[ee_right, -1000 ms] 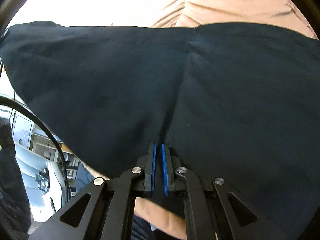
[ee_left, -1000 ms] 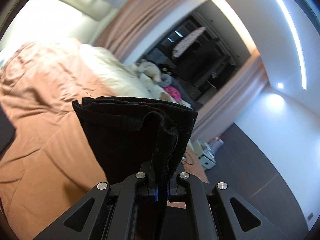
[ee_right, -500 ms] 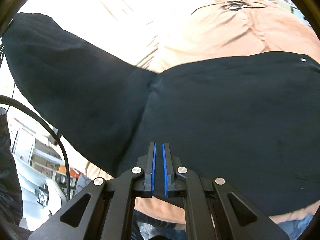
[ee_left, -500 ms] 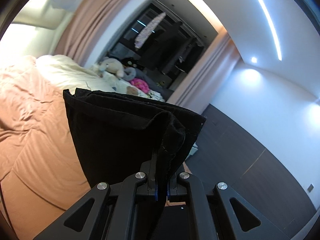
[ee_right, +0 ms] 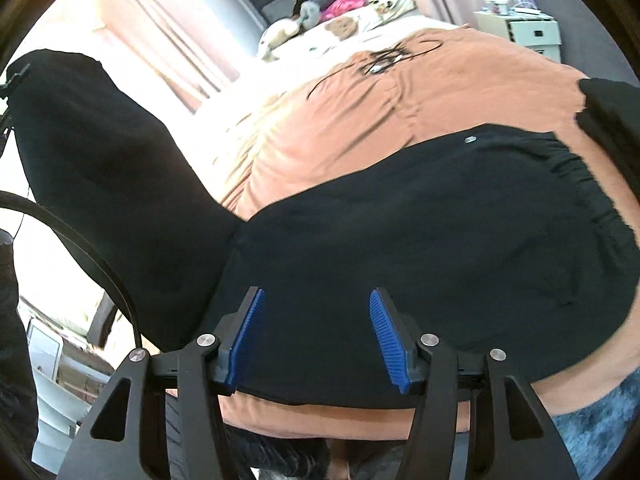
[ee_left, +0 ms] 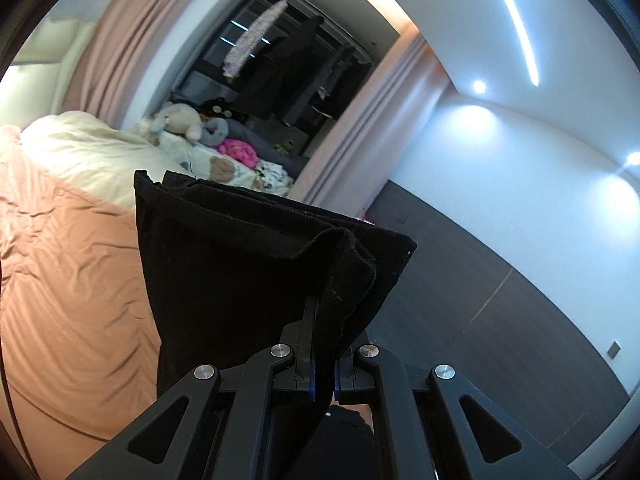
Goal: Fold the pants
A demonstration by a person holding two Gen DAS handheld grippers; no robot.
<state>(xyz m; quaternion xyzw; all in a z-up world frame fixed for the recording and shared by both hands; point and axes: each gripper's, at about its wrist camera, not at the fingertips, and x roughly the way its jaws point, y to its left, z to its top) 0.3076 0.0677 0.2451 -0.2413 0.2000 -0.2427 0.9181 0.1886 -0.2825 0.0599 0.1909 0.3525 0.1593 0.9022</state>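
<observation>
Nearest the right wrist camera, the right gripper (ee_right: 316, 336) is seen with its blue pads (ee_right: 246, 336) spread apart, its jaws having just been opening, nothing pressed between them. Just beyond, the black pants (ee_right: 420, 236) are spread flat on the orange bedcover (ee_right: 360, 120), the gathered waistband at the right, one leg lifted at the far left. Through the left wrist camera, the left gripper (ee_left: 324, 372) is closed on a bunched fold of the pants' ribbed black cloth, held above the bedcover. Farther off, stuffed toys (ee_left: 180, 122) are piled by pink curtains (ee_left: 116, 40).
</observation>
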